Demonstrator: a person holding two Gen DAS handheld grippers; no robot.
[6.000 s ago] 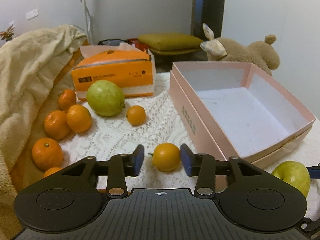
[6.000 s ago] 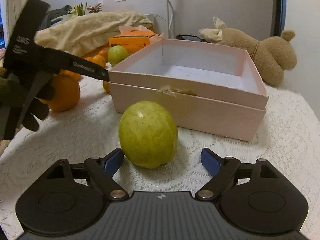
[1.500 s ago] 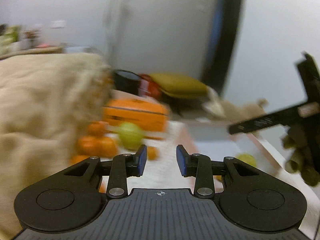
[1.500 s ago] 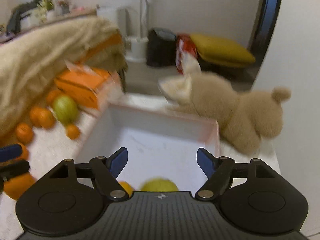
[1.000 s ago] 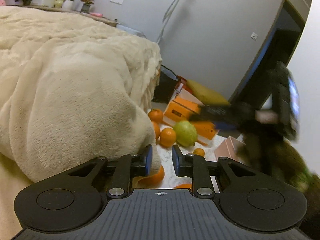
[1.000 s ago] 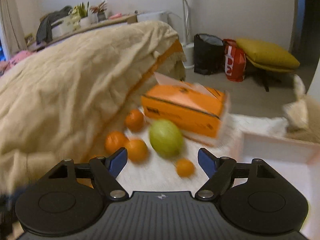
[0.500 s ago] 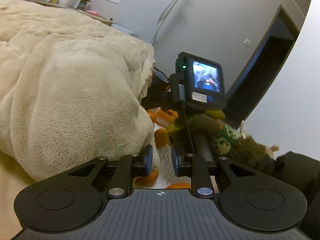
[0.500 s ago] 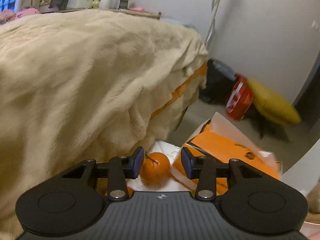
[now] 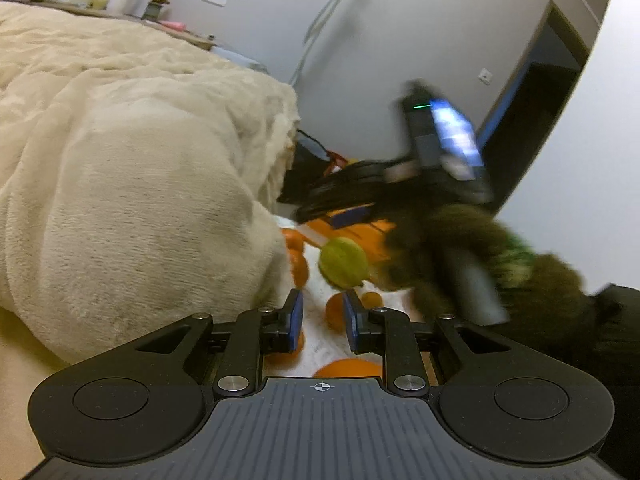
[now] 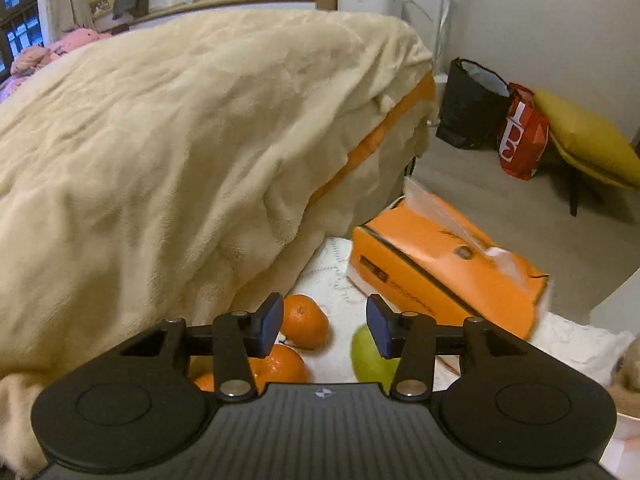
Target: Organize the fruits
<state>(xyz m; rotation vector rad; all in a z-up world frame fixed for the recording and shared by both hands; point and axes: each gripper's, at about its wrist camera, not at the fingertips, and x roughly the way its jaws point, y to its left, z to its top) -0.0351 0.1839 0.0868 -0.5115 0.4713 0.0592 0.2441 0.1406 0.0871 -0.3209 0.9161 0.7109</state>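
Oranges [image 10: 304, 321] lay on the white lace cloth [image 10: 336, 280] at the foot of the cream blanket [image 10: 180, 152], with a green guava [image 10: 370, 356] just beside them and an orange tissue pack [image 10: 444, 264] behind. The right gripper [image 10: 322, 328] hung over this cluster, its blue-padded fingers set moderately apart and holding nothing; one orange sat below the left pad, the guava below the right. The left gripper [image 9: 322, 322] was low beside the blanket [image 9: 120, 180], its pads drawn to a narrow gap and empty, with more oranges [image 9: 335, 312] and the guava [image 9: 343, 263] on the cloth beyond. In its view the right gripper's body and gloved hand [image 9: 460, 256] were blurred.
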